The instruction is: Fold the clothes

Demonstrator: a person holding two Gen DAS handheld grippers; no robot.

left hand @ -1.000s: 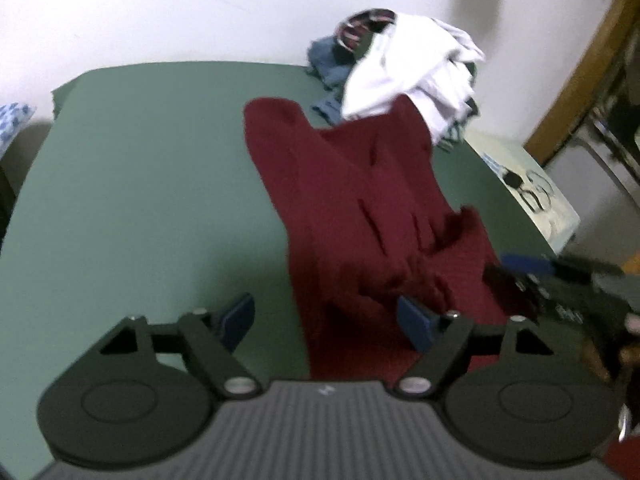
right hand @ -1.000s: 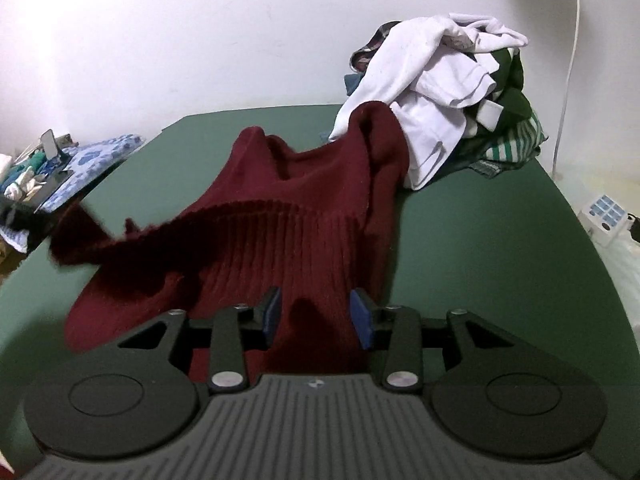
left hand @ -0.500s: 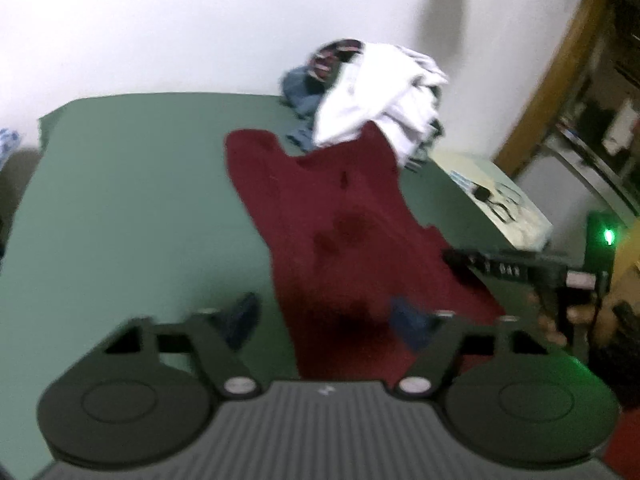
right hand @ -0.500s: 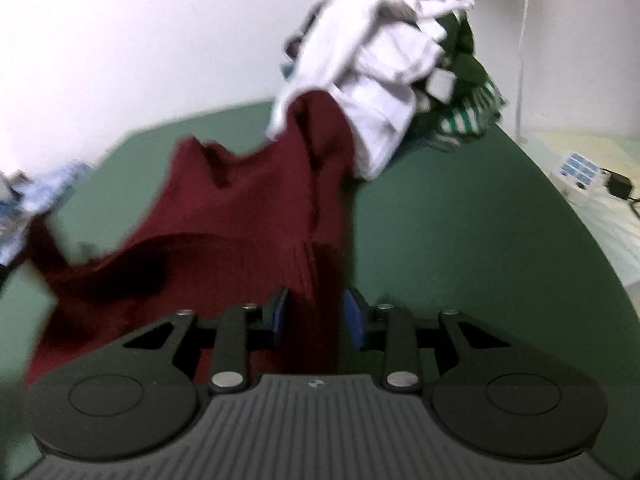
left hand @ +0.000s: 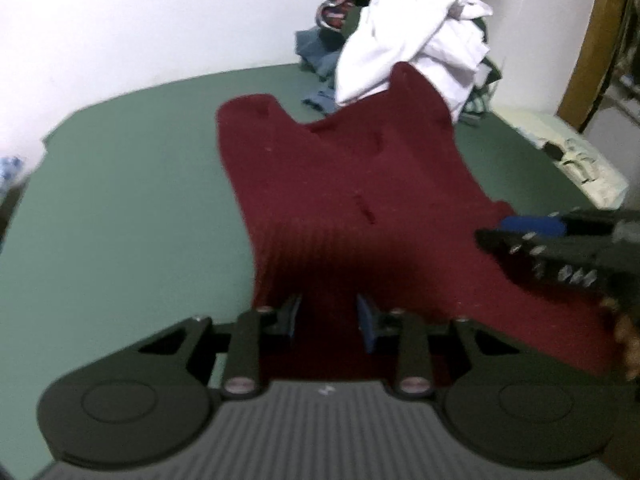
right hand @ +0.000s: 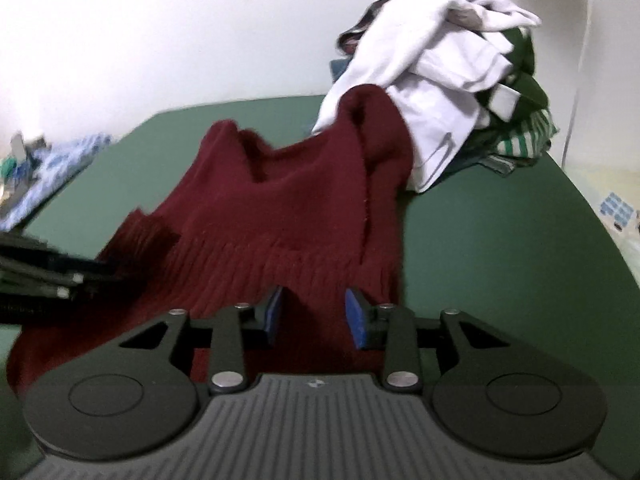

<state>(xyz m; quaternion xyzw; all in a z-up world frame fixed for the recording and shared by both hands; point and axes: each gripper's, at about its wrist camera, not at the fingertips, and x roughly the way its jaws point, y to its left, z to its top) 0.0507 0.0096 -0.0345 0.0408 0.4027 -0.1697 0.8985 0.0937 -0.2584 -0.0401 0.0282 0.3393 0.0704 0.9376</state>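
A dark red knitted sweater (left hand: pixel 352 184) lies stretched on the green table (left hand: pixel 120 200), its far end against a clothes pile. My left gripper (left hand: pixel 328 316) has its blue pads closed on the ribbed hem at the near left. My right gripper (right hand: pixel 314 314) holds the hem (right hand: pixel 312 276) at the near right, pads pressing the fabric. The right gripper also shows at the right of the left wrist view (left hand: pixel 552 248); the left gripper shows at the left of the right wrist view (right hand: pixel 44 276). The sweater (right hand: pixel 288 200) is pulled taut between them.
A pile of unfolded clothes (left hand: pixel 404 44), white on top with green striped and blue pieces, sits at the table's far right corner (right hand: pixel 452 80). A blue patterned cloth (right hand: pixel 52 176) lies off the left edge. A pale surface with small items (left hand: pixel 576 160) stands at the right.
My left gripper went from wide open beside the sweater to closed on its hem. The sweater went from bunched and lifted to spread flat and taut. My right gripper kept its hold.
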